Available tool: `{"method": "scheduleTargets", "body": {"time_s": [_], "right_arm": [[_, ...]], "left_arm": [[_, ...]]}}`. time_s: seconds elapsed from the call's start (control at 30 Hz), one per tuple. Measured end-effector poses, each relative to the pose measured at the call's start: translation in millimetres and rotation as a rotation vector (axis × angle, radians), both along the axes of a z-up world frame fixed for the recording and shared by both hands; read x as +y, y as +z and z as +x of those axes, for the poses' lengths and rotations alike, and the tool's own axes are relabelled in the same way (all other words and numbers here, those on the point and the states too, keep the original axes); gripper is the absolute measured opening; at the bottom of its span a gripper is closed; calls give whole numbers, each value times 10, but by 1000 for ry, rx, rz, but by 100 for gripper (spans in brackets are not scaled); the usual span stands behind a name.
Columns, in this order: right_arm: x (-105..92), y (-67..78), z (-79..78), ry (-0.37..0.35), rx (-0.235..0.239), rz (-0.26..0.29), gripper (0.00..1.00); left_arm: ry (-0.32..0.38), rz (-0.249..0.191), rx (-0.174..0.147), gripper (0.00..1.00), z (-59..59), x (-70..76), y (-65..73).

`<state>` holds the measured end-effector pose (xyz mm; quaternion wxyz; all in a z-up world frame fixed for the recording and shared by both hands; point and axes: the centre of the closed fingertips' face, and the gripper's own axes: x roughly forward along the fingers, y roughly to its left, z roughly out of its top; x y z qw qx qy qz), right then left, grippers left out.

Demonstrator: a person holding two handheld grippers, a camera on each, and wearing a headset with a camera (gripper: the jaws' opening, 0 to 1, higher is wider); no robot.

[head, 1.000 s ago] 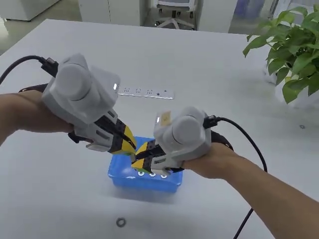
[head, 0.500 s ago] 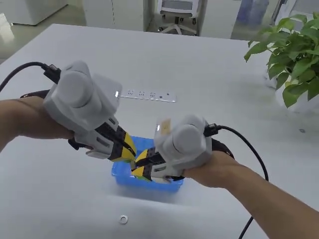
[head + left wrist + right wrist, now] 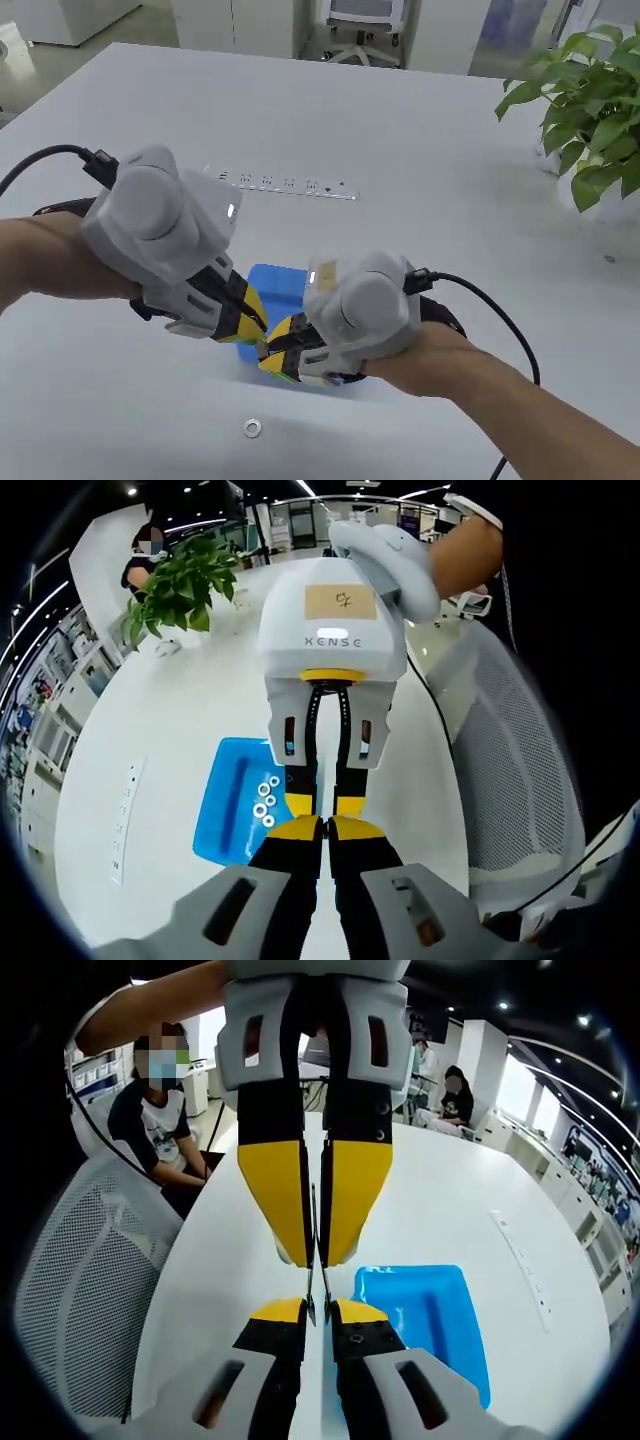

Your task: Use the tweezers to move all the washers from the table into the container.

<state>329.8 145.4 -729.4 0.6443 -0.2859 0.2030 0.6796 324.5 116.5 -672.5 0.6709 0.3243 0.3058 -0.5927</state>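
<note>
a: how far along?
b: at least 4 washers (image 3: 265,805) in the blue container (image 3: 225,825), 1 washer (image 3: 252,428) on the table (image 3: 450,200) beside it. left gripper (image 3: 316,1250) and right gripper (image 3: 318,1312) clamp the tweezers (image 3: 311,1282), blades pressed together.

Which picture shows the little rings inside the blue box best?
The left gripper view: it looks into the blue container, where the washers lie clustered. In the head view the left gripper and right gripper cover its inside. The right gripper view is too blurry to pick out washers.

bright even light | soft shadows | fisheye edges warped
</note>
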Motion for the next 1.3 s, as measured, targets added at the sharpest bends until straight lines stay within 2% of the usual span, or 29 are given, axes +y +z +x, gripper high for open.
{"method": "scheduleTargets", "body": {"time_s": [0.53,1.3], "right_arm": [[-8,-219,-248,32,23,-29,12],[30,-387,-437,60,54,-46,12]], "left_arm": [[5,7,41,6,-236,17,-187],[15,21,67,6,-419,52,-356]]}}
